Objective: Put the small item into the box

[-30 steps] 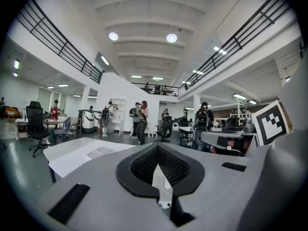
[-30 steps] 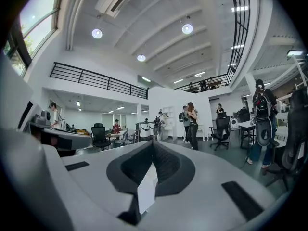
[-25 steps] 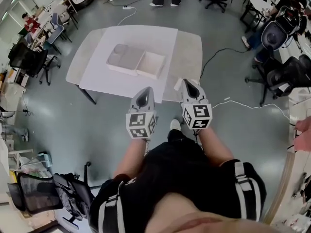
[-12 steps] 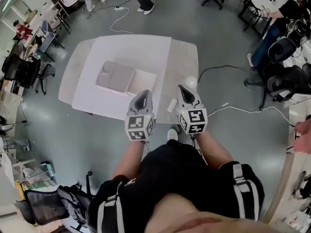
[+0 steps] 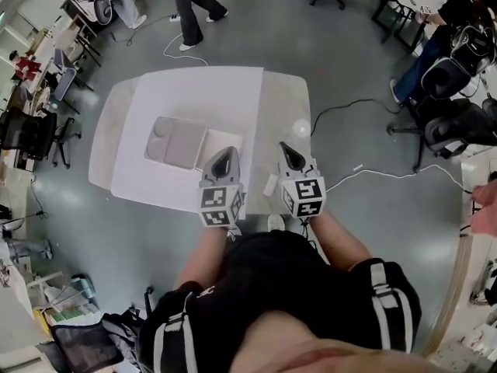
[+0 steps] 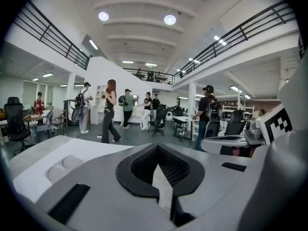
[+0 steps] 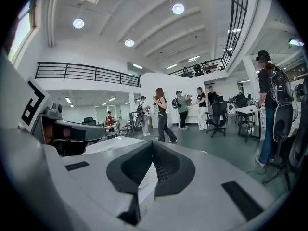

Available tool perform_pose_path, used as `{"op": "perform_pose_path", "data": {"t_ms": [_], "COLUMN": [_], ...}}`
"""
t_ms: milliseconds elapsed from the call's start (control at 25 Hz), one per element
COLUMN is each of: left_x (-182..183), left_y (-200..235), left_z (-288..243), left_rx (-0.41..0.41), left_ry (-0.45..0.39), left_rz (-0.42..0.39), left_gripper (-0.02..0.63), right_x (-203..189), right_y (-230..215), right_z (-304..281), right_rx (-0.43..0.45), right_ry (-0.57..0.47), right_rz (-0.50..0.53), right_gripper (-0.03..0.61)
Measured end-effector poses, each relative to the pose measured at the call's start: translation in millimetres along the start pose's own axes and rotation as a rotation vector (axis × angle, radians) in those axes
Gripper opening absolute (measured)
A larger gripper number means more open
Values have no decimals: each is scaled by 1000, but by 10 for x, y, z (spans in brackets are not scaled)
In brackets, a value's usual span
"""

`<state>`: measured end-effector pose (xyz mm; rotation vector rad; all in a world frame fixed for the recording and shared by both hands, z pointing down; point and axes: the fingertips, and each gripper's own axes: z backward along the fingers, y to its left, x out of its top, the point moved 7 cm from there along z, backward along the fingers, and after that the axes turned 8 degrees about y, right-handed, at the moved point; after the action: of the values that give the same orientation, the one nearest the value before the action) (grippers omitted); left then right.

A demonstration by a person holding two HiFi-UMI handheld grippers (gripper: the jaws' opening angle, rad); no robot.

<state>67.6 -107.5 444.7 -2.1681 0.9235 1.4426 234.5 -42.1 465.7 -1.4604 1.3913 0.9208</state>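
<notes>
A white box (image 5: pixel 222 143) lies open on the white sheet (image 5: pixel 194 99), its grey lid (image 5: pixel 174 142) folded out to the left. A small white oblong item (image 5: pixel 271 185) rests near the table's front edge, and a round white item (image 5: pixel 301 128) sits farther right. My left gripper (image 5: pixel 226 153) hovers over the box's near side, shut and holding nothing. My right gripper (image 5: pixel 284 147) hangs just right of the oblong item, also shut and holding nothing. In the left gripper view the jaws (image 6: pixel 156 148) meet, with the lid (image 6: pixel 65 165) to their left. The right gripper view shows its jaws (image 7: pixel 153 143) together.
The light table (image 5: pixel 286 99) stands on a grey floor. A cable (image 5: pixel 349 107) runs across the floor at the right, near office chairs (image 5: pixel 458 123). A person (image 5: pixel 190 6) walks beyond the table's far side. More chairs (image 5: pixel 31 130) stand at the left.
The person holding the grippers has stepped up to the table, so both grippers now hang over its front edge instead of short of it. A walker has come past the far side.
</notes>
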Motion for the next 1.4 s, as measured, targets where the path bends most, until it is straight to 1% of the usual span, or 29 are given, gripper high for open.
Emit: {"op": "perform_pose_path", "data": {"t_ms": [200, 360, 520, 720, 920, 1160, 1400], "left_x": [-1, 23, 1, -95, -148, -209, -241], "left_y": [285, 465, 623, 722, 715, 772, 833], "left_z": [-59, -69, -59, -84, -152, -266, -317], "left_rx": [-77, -136, -189, -246, -288, -311, -315], "left_ry": [4, -6, -6, 14, 37, 77, 89], "left_rz": [-27, -39, -33, -21, -23, -24, -30], "left_gripper": [5, 5, 5, 5, 5, 5, 5], "right_x": [-19, -73, -157, -291, -504, -754, -1101], "right_y": [246, 376, 471, 533, 495, 404, 344], "right_z": [-140, -164, -214, -214, -250, -382, -487], "right_rx": [-58, -140, -219, -300, -365, -400, -401], "right_ry": [9, 20, 44, 87, 165, 257, 351], "right_rz": [-1, -32, -53, -93, -133, -178, -273], "right_gripper": [12, 12, 12, 12, 14, 17, 87]}}
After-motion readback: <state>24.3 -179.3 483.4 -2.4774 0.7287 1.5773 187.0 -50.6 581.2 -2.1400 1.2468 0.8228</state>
